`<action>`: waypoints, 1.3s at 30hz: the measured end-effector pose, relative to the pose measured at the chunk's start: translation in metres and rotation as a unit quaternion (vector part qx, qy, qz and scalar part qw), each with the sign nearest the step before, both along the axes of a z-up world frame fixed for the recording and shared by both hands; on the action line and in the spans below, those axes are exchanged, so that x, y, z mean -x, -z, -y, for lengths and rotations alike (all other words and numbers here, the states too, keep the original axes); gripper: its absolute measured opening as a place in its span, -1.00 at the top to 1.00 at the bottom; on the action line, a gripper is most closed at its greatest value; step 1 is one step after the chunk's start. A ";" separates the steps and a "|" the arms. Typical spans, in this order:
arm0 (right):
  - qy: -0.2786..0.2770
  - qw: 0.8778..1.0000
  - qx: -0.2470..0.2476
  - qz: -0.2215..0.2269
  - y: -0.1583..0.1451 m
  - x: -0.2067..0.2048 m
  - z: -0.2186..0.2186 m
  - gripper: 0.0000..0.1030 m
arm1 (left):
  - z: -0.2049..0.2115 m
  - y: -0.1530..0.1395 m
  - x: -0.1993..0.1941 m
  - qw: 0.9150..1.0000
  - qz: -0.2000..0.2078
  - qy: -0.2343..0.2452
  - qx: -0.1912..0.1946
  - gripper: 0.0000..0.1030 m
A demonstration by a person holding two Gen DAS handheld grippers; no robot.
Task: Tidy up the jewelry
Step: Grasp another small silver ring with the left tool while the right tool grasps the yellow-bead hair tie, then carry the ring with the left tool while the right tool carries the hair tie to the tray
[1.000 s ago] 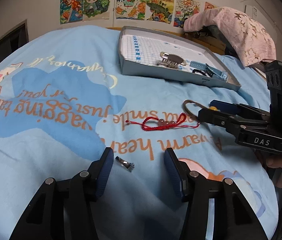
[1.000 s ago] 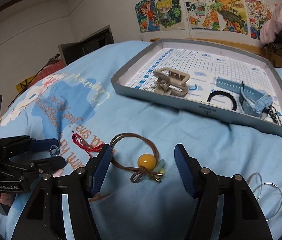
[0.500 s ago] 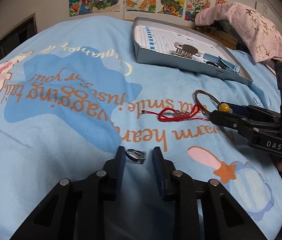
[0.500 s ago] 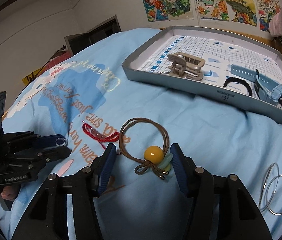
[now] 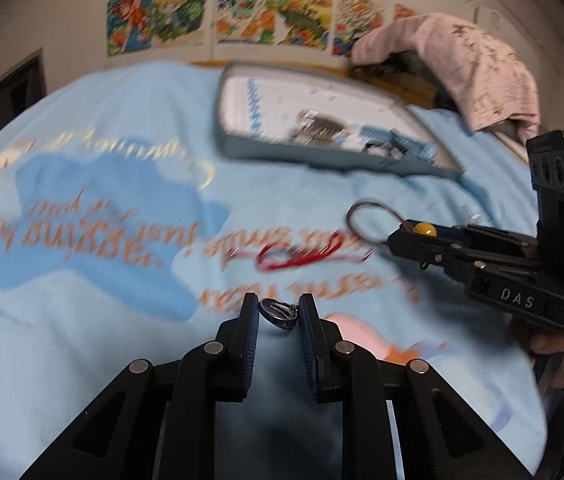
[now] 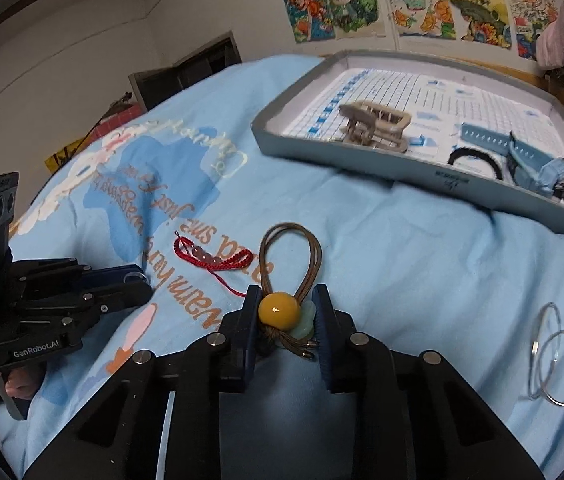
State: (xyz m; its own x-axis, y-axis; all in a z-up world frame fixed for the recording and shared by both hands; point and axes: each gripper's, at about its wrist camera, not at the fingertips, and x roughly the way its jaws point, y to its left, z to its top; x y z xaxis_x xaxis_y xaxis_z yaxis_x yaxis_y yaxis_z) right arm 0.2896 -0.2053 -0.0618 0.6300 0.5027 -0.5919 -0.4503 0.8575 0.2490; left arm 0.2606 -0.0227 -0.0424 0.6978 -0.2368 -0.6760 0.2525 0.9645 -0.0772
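A small silver ring (image 5: 279, 314) sits between the blue pads of my left gripper (image 5: 279, 304), whose jaws are closing and touch it on both sides. My right gripper (image 6: 288, 300) is closing on the brown hair tie (image 6: 294, 256) at its yellow bead, with the bead and a pale green piece pressed between the pads. In the left wrist view the right gripper (image 5: 396, 236) shows at the right with the tie's loop sticking out. The left gripper (image 6: 137, 284) shows at the left of the right wrist view. A red cord bracelet (image 6: 209, 258) lies on the blue bedsheet between them.
A grey tray (image 6: 362, 164) at the back holds a beige hair claw (image 6: 374, 128), a black hair band (image 6: 474, 156) and a blue strap (image 6: 522, 152). Two thin silver hoops (image 6: 558, 360) lie on the sheet at the right. A pink cloth (image 5: 462, 60) is heaped beyond the tray.
Both pairs of jaws have narrowed. The left ones came in around the silver ring, the right ones around the hair tie's yellow bead. The tie's loop has been squeezed narrower.
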 end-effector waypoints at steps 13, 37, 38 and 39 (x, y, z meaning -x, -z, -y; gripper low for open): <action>0.099 0.989 -0.022 0.111 -0.062 0.010 0.063 0.57 | 0.062 -0.050 -0.075 0.997 0.060 0.026 0.052 0.63; 0.261 0.964 -0.010 0.043 -0.028 -0.096 0.162 0.22 | 0.154 -0.010 -0.173 0.999 -0.006 0.012 0.051 0.18; 0.262 0.964 -0.011 0.046 -0.029 -0.094 0.162 0.09 | 0.152 -0.012 -0.170 0.998 0.001 0.008 0.055 0.07; 0.262 0.964 -0.012 0.050 -0.030 -0.092 0.162 -0.08 | 0.150 -0.015 -0.167 0.998 0.008 0.004 0.057 -0.21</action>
State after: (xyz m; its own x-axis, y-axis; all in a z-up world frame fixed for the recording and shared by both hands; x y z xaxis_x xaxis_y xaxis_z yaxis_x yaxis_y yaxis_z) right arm 0.3813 -0.3676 -0.0317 0.8545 0.1136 -0.5069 0.0197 0.9680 0.2502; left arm 0.4276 -0.1724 -0.0276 0.7065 -0.3175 -0.6325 0.2632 0.9475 -0.1815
